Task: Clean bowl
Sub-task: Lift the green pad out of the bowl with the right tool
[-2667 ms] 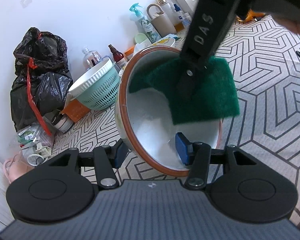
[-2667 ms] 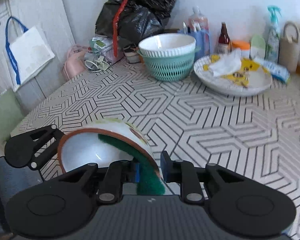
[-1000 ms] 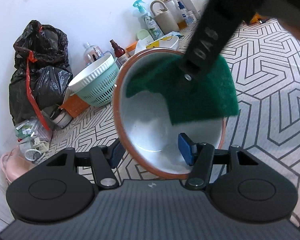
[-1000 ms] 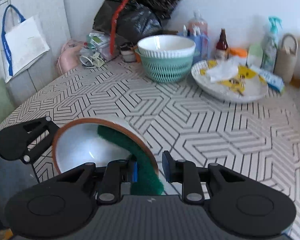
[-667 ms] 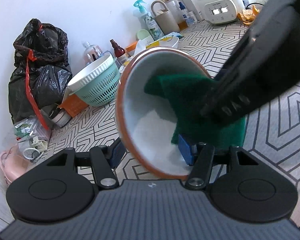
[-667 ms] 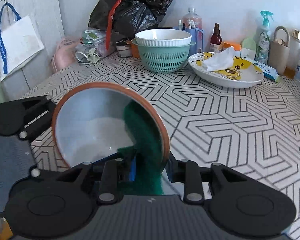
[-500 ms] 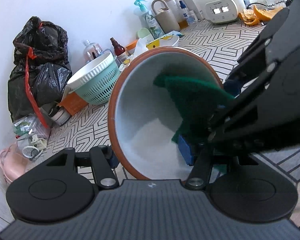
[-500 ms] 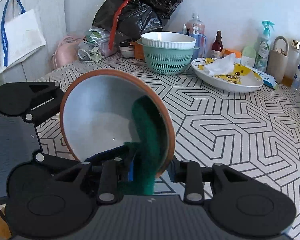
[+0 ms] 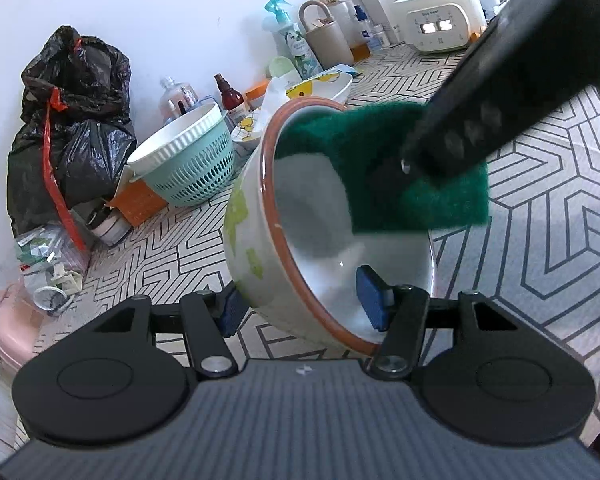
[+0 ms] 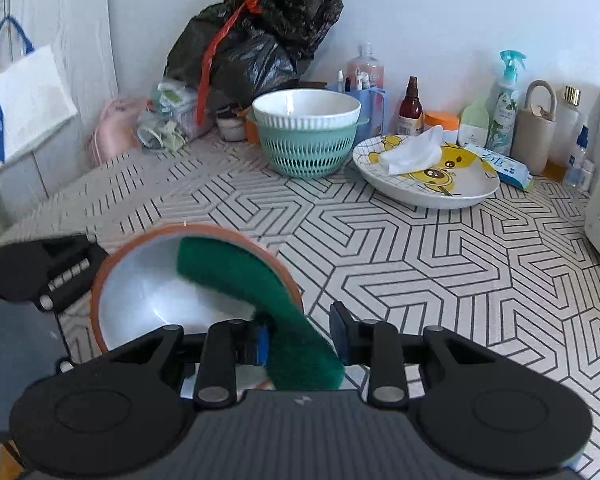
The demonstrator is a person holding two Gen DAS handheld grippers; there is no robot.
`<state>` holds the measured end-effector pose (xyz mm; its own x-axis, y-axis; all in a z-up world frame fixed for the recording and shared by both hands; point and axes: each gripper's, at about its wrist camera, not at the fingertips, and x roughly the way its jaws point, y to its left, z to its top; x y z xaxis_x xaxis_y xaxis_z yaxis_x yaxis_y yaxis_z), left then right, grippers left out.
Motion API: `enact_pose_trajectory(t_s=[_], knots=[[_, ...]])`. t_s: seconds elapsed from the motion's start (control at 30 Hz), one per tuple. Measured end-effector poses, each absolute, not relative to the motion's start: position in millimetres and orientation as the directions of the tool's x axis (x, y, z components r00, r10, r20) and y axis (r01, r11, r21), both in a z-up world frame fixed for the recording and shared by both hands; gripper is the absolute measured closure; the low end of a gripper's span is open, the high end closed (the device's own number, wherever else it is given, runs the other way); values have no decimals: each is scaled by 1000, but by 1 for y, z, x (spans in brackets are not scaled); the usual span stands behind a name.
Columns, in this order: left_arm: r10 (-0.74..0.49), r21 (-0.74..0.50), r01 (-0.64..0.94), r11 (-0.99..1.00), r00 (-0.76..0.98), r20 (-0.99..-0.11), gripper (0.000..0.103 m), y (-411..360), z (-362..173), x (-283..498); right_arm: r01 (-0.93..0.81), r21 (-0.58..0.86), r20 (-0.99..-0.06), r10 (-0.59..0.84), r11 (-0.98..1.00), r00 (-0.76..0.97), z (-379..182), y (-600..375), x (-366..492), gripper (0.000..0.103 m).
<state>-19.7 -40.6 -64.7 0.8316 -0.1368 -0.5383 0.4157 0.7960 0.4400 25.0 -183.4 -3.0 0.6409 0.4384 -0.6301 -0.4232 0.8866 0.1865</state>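
In the left wrist view the left gripper point(image 9: 304, 304) clamps the tilted bowl point(image 9: 300, 208) by its lower rim at frame centre, mouth facing right. From the upper right, the right gripper point(image 10: 300, 340) pinches the green scouring pad point(image 9: 400, 168) against the bowl's far inner wall.
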Motion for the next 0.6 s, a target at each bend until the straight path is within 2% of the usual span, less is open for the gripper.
enact_pose_trajectory(t_s=[0.27, 0.4, 0.47, 0.6], knots=[[-66, 405, 386, 829, 787, -614, 43, -41, -53, -2, -428, 290, -609, 510, 856, 607, 4, -184, 42, 82], [-25, 414, 347, 842, 790, -612, 42, -35, -47, 7, -433, 321, -596, 535, 842, 599, 7, -182, 49, 82], [-15, 411, 322, 853, 802, -597, 42, -29, -40, 9, -428, 353, -581, 553, 832, 597, 8, -188, 54, 89], [-8, 375, 276, 885, 815, -579, 42, -14, -25, 21, -417, 374, -571, 560, 828, 600, 11, -193, 63, 89]])
